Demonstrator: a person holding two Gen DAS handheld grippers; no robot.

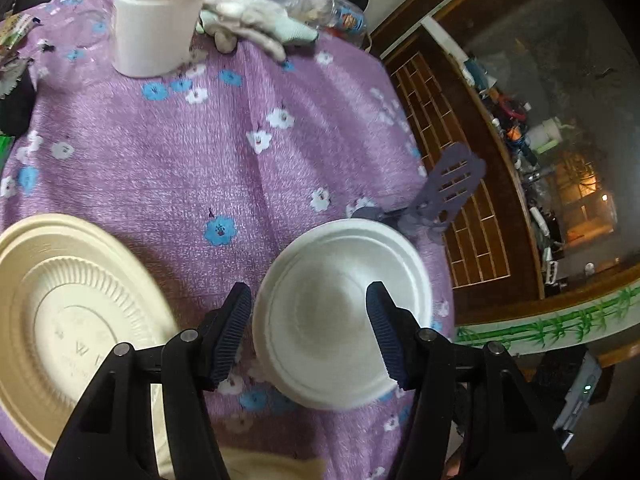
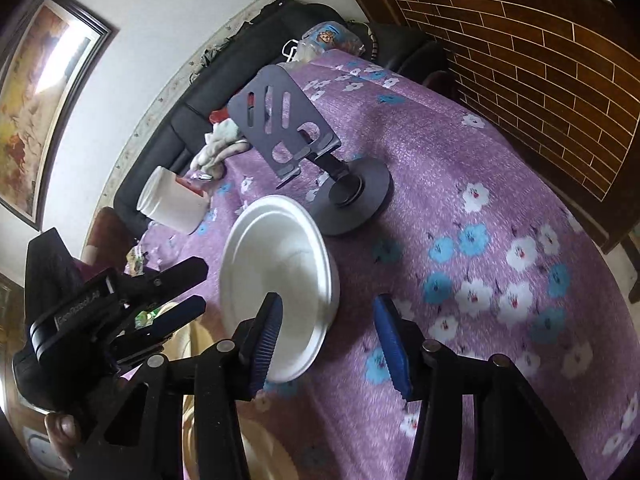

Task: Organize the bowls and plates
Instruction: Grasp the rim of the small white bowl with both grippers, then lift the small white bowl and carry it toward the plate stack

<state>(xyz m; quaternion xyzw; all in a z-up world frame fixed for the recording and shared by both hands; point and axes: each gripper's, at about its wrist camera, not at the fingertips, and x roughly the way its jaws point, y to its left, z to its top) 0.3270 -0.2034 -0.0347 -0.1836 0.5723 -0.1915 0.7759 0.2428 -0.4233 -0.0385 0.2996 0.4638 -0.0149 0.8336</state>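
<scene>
1. Cream plate (image 1: 68, 312) – lower left in left wrist view, upside down on the purple floral cloth (image 1: 160, 160); ribbed ring & faint embossed marks showing. Partly behind left gripper's frame.
2. White jar (image 1: 158, 16) – upright, far edge of cloth, top left. No lid seen.
3. Pale gloves (image 1: 256, 20) – heaped just beside jar, w/ a crumpled plastic bottle (image 1: 340, 16) next along.
4. Left gripper (image 1: 310, 336) – jaws apart, nothing clamped. White foam bowl (image 1: 340, 312) lies upside down below & between them; left finger (image 1: 232, 332) sits just off the bowl's rim, right one over its body. Contact w/ bowl: can't tell.
5. Phone stand (image 1: 448, 192) – dark metal, slotted back, just beyond bowl at cloth's right edge.
6. Right wrist view: left gripper (image 2: 176, 292) seen at left, a hand (image 2: 60, 428) at its grip.
7. Same bowl (image 2: 276, 280) mid-frame; stand (image 2: 288, 128) & its round base just beside, behind it.
8. Right gripper (image 2: 324, 344) – jaws apart, holding nothing; left finger overlaps bowl's near rim, right finger (image 2: 392, 344) over bare cloth.
</scene>
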